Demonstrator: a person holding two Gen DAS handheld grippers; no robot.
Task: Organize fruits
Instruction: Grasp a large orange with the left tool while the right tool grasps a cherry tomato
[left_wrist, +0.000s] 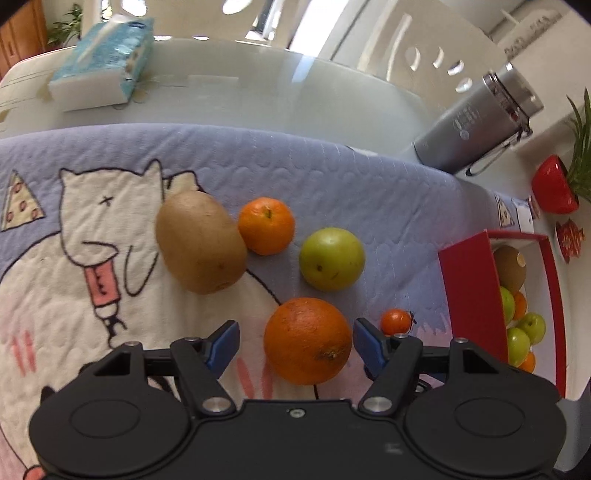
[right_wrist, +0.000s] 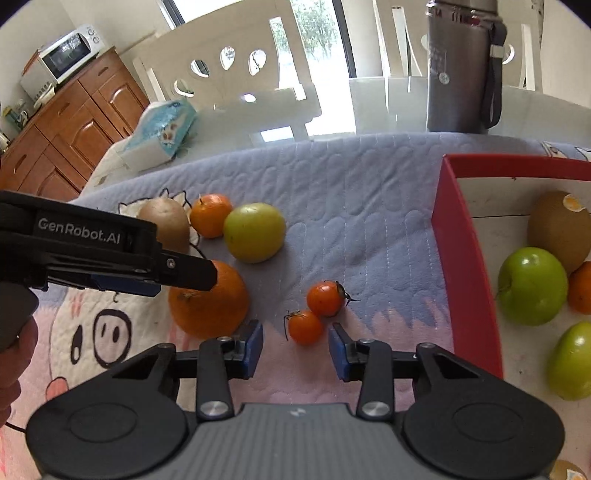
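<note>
My left gripper (left_wrist: 295, 345) straddles the big orange (left_wrist: 307, 340), jaws wide and not gripping; my right gripper (right_wrist: 295, 349), half-open and empty, faces the nearer cherry tomato (right_wrist: 305, 327).

We saw that the left gripper (left_wrist: 295, 349) had a black housing, two round covers, silver pivot screws and blue pads (left_wrist: 223, 347); the right gripper (right_wrist: 295, 349) had a ribbed grey centre, and "GenRobot.AI" was printed in white on the left one's side

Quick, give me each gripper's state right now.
Left gripper: open, jaws either side of the big orange, not gripping it.
Right gripper: open, holding nothing, a small tomato just ahead.
</note>
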